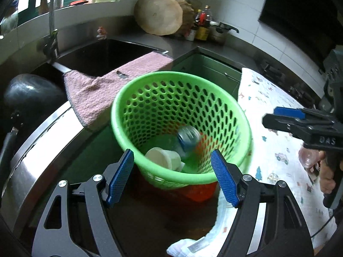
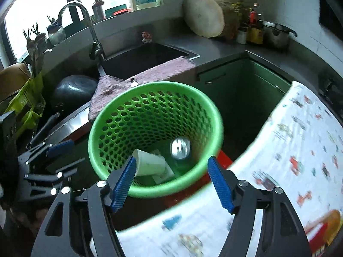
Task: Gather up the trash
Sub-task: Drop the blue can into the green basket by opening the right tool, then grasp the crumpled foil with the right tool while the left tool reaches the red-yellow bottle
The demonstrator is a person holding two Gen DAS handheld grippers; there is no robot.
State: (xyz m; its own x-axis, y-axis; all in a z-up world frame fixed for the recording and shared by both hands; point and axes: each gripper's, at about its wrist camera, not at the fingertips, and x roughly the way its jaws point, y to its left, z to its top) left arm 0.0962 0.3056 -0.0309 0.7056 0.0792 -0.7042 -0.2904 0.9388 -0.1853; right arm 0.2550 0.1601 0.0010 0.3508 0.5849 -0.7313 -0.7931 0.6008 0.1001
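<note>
Bottle (image 2: 180,148), cup (image 2: 150,165) in basket (image 2: 137,190) — both grippers open.

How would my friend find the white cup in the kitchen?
Look below the sink for the green basket with holes all over. Inside, at the bottom, the white paper cup lies on its side. Beside it is a clear plastic bottle; the cup is the solid white one.

Daylight from a window (image 2: 42,6) falls on white tiled walls (image 1: 246,21) and a steel counter (image 1: 178,45).
</note>
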